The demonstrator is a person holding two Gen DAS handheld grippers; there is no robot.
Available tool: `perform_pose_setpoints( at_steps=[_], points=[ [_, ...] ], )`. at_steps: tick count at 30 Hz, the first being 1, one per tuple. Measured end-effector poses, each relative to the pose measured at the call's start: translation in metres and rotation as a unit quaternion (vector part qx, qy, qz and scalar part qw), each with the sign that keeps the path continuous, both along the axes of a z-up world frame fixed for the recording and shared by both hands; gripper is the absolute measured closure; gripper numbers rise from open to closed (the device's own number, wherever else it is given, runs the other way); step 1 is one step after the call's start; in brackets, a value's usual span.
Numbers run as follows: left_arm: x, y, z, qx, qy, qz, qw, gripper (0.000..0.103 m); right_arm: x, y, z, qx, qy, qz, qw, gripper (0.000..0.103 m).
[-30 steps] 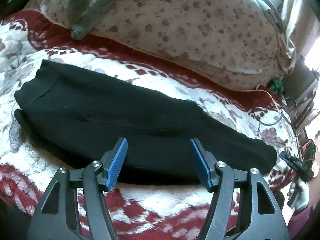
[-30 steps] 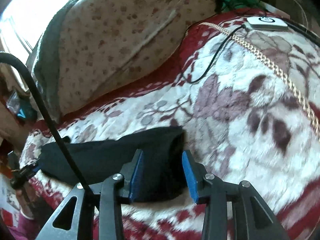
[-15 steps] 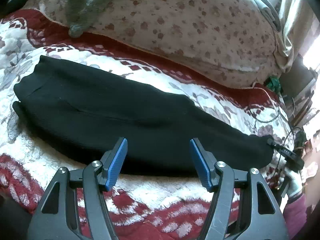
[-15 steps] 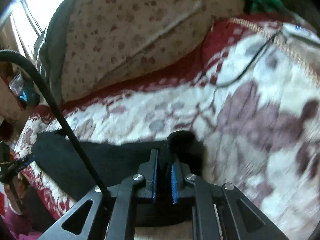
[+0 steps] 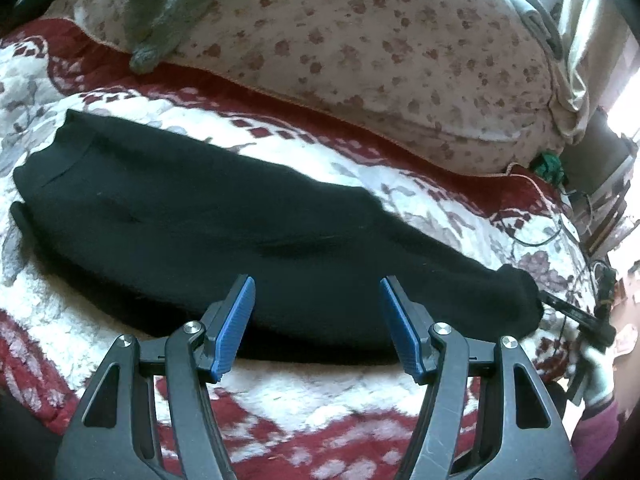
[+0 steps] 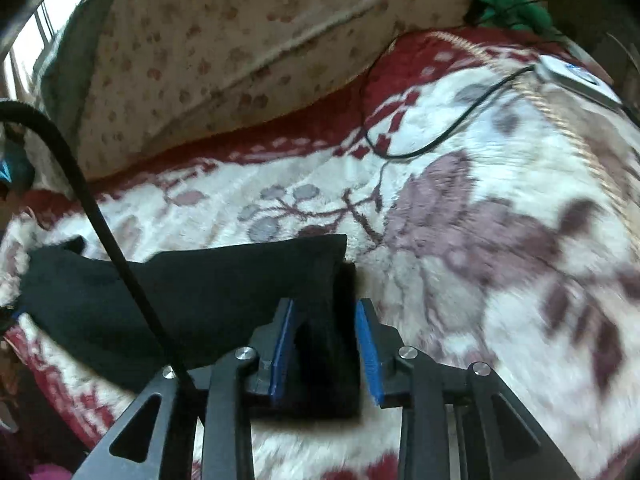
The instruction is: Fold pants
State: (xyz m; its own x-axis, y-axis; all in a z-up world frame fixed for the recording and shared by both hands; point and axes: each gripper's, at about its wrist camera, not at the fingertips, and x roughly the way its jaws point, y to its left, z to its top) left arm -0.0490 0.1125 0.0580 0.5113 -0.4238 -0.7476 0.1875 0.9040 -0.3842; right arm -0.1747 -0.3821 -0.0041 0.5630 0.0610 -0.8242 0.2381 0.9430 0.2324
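My right claw (image 6: pixel 325 346) has just been opening, the black pants (image 5: pixel 240 240) cuff sitting loose between its pads. Left claw (image 5: pixel 316 322) hangs wide apart above the pants on the blanket (image 5: pixel 280 396).

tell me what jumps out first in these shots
A long stretch of black pants lies across the red and white floral blanket, below a big spotted pillow. The right gripper, its jaws just opening, straddles the cuff end; the left gripper hangs open.
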Motion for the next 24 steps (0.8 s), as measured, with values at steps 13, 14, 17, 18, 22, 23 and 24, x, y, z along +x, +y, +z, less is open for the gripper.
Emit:
perform_pose_setpoints(
  at_steps=[13,14,17,18,22,23,24],
  points=[
    [0.010,-0.099,0.011,0.046,-0.030,-0.111,0.9923,0.039,-0.073,0.026,-0.001,0.157,-0.056,-0.009,0.986,0.059],
    [0.011,-0.107,0.011,0.050,-0.032,-0.119,0.9911,0.039,-0.072,0.028,-0.003,0.158,-0.052,-0.007,0.986,0.058],
    [0.015,-0.132,0.014,0.060,-0.042,-0.142,0.9871,0.039,-0.073,0.030,-0.010,0.156,-0.044,-0.007,0.987,0.056],
    [0.016,-0.136,0.014,0.062,-0.043,-0.147,0.9862,0.039,-0.075,0.029,-0.012,0.160,-0.041,-0.008,0.986,0.056],
    [0.021,-0.162,0.014,0.069,-0.045,-0.170,0.9820,0.039,-0.078,0.024,-0.023,0.180,-0.043,-0.027,0.982,0.053],
    [0.022,-0.169,0.014,0.071,-0.045,-0.176,0.9809,0.039,-0.079,0.022,-0.025,0.188,-0.047,-0.033,0.981,0.053],
    [0.023,-0.176,0.013,0.072,-0.045,-0.184,0.9793,0.039,-0.079,0.020,-0.026,0.192,-0.050,-0.036,0.979,0.053]
  ],
)
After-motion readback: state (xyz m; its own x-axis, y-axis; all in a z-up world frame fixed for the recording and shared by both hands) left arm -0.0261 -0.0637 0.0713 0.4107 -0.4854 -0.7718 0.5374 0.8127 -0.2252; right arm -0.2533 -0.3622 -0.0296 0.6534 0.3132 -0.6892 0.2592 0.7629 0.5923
